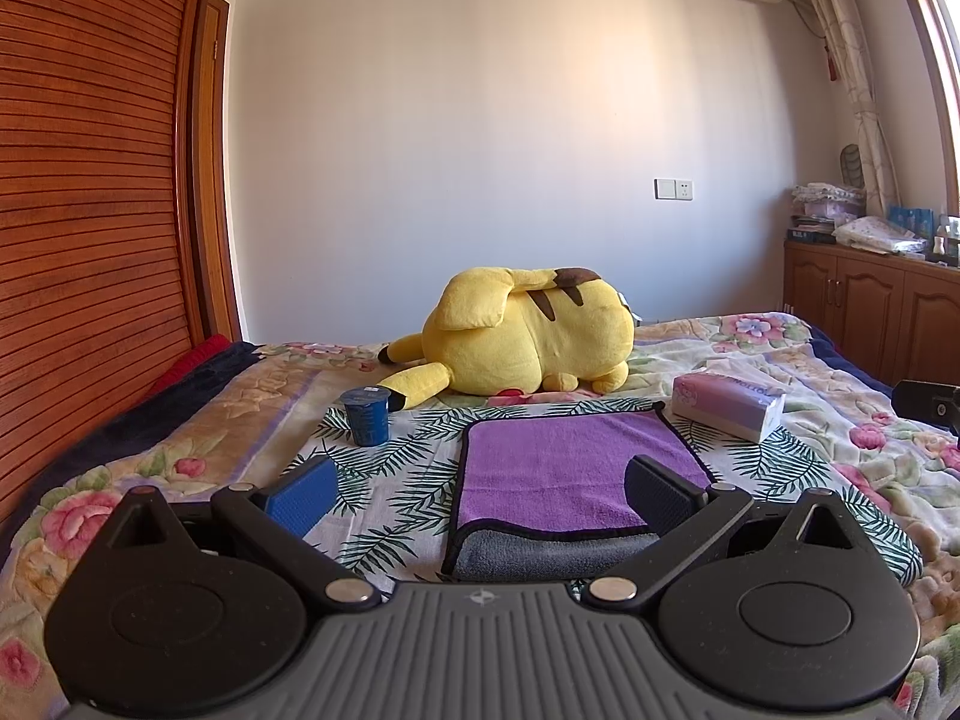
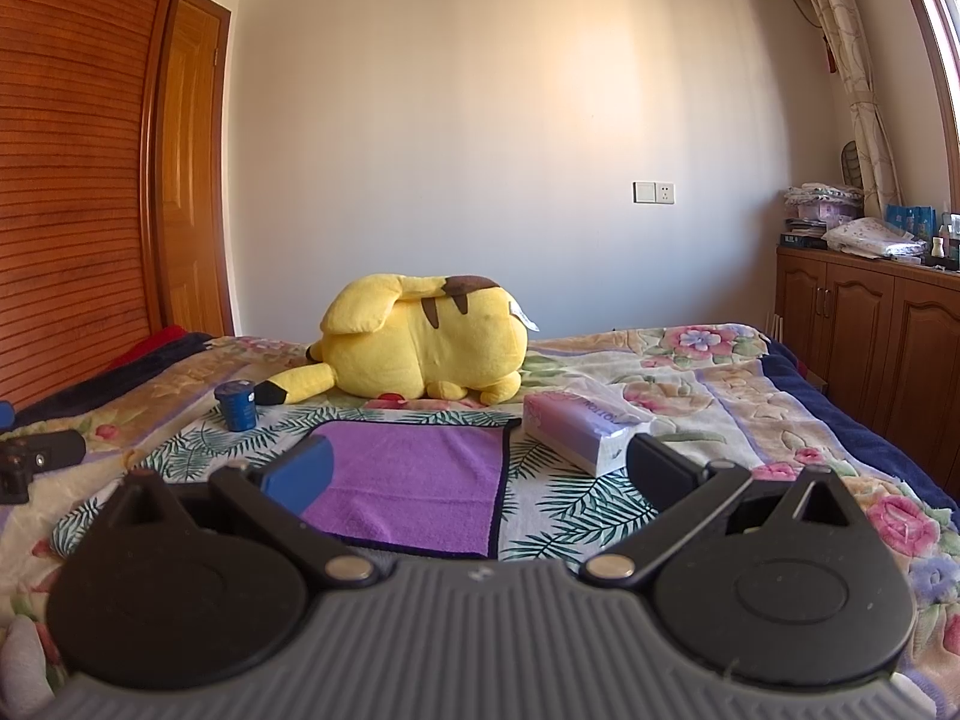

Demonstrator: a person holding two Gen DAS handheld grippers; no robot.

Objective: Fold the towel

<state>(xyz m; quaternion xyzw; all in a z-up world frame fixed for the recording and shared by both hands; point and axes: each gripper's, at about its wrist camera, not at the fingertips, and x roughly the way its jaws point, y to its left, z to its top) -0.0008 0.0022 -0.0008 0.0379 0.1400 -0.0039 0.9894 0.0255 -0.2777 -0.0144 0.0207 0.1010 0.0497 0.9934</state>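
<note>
Both the left tool [image 1: 480,495] and right tool [image 2: 477,474] hover with fingers apart over the purple towel [image 1: 564,480] on the bed [image 1: 840,456]; a clumsy pinch risks bunching it or bumping the tissue pack [image 2: 579,429]

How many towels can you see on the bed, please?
1: a purple microfibre towel with a grey underside, folded on the leaf-print cloth, between the blue cup and pink tissue pack. None seems hidden.
</note>
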